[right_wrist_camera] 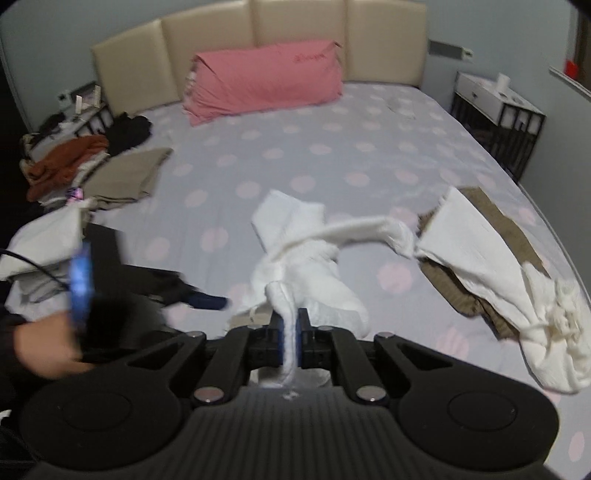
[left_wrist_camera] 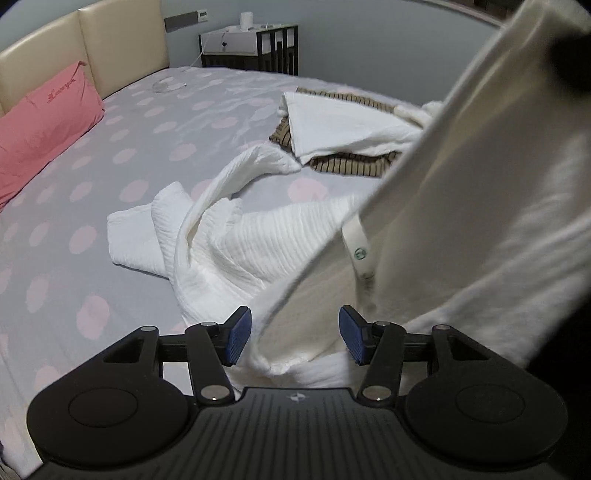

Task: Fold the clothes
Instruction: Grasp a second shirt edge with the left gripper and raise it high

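A white ribbed button-up garment (left_wrist_camera: 240, 251) lies crumpled on the polka-dot bed sheet (left_wrist_camera: 110, 155). One part of it rises taut toward the upper right, showing a button placket (left_wrist_camera: 360, 254). My left gripper (left_wrist_camera: 295, 339) is open just above the sheet. A fold of the white cloth lies between its blue pads (left_wrist_camera: 238, 339), which do not press on it. In the right wrist view my right gripper (right_wrist_camera: 291, 339) is shut on a bunched strip of the same white garment (right_wrist_camera: 306, 258), lifted off the bed with a sleeve trailing right.
A folded white cloth on a brown striped garment (left_wrist_camera: 343, 162) lies beyond it, near the bed's right edge (right_wrist_camera: 491, 236). A pink pillow (right_wrist_camera: 266, 81) leans on the beige headboard (right_wrist_camera: 295, 33). Folded tan clothes (right_wrist_camera: 125, 177) and a mixed pile (right_wrist_camera: 62, 162) sit left. A nightstand (right_wrist_camera: 495, 114) stands right.
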The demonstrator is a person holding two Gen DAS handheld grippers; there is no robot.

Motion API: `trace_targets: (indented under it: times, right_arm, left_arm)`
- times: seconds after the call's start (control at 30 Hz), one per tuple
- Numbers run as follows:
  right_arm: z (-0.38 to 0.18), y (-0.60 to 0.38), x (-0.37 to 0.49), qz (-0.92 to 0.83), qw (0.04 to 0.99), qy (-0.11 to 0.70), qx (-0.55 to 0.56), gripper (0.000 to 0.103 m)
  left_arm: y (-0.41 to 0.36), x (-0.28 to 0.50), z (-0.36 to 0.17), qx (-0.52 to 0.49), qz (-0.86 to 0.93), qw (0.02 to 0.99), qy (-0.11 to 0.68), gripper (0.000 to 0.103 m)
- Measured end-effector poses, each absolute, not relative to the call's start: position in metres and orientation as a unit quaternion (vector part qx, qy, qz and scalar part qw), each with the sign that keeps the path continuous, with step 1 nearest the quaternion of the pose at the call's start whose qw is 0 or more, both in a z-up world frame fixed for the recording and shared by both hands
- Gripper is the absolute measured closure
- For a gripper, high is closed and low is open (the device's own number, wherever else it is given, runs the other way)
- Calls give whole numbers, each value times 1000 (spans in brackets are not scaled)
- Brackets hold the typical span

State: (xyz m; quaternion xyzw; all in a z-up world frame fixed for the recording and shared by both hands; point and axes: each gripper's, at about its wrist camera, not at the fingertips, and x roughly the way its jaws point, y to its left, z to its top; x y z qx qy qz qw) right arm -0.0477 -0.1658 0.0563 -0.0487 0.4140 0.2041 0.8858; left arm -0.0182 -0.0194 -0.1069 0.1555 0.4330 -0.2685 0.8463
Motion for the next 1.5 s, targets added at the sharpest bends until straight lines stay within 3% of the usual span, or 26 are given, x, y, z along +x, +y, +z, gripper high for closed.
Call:
trace_targets:
  times: [0.2,0.3,0.33,0.5,0.67,0.9,1.07,1.33,1.5]
  right_arm:
    - [84,-161,-66,225,891,390,-54,96]
    - [93,-167,-70,229,893,385,-50,96]
    - [95,-169,-71,229,893,383,-48,96]
    - [96,-180,-67,216,899,379,-36,96]
    - [116,-182,-55,231,912,338,-35,97]
    - [219,-168,-50,263,944,170,-107,97]
    - [304,-163,-59,266,951,46,-153,97]
    - [379,-166,-92,253,948,-78,-179,97]
    - [387,-177,-108,249,947,-90,-179,97]
  left_arm:
    - [-11,-2,-119,150,-202,851,462,56]
    - [10,12,-114,95,-186,855,475,94]
    - [18,16,-111,75,-176,857,479,98]
    - [64,32,-54,12,-181,882,435,99]
    - [112,30,66,15,-160,929,334,99]
    - [139,-19,259,81,-149,972,160,99]
    - [137,-64,356,127,-138,979,76,99]
    - [115,-110,417,158,-122,980,18,99]
    - [115,-119,414,136,-153,979,17,99]
